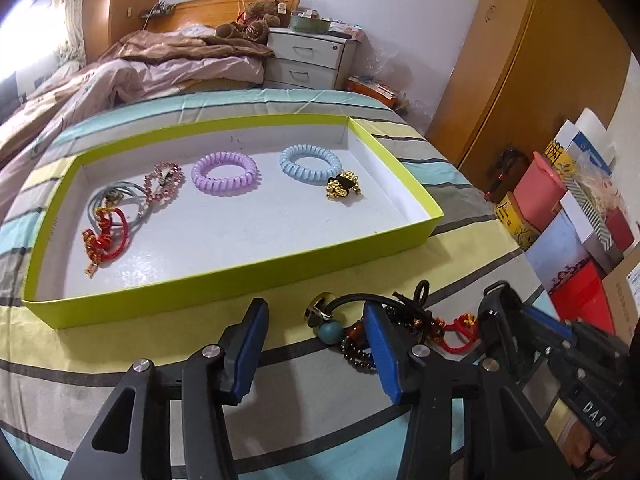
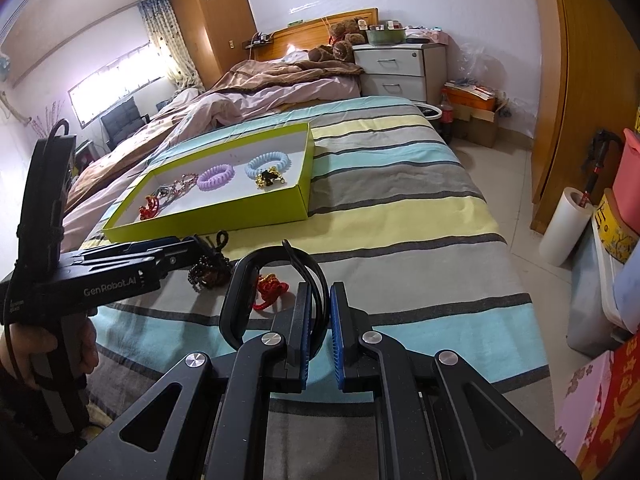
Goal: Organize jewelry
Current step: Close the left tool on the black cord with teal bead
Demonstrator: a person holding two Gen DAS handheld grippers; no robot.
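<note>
Striped bedspread (image 2: 400, 184), teddy bear (image 1: 256, 22), white nightstand (image 2: 396, 66), wooden wardrobe (image 1: 520, 60)

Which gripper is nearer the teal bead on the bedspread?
Left. The left gripper has the teal bead between its open fingers; the right gripper sits farther right, shut on a black band.

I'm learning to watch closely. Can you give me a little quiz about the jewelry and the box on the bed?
1. True or false: the purple coil hair tie lies inside the green box.
2. What is the right gripper clamped on? A) a black band B) a blue coil tie C) nothing
3. Fill in: the gold bell charm touches the ____ coil hair tie.

Key:
1. True
2. A, the black band
3. Blue
</note>
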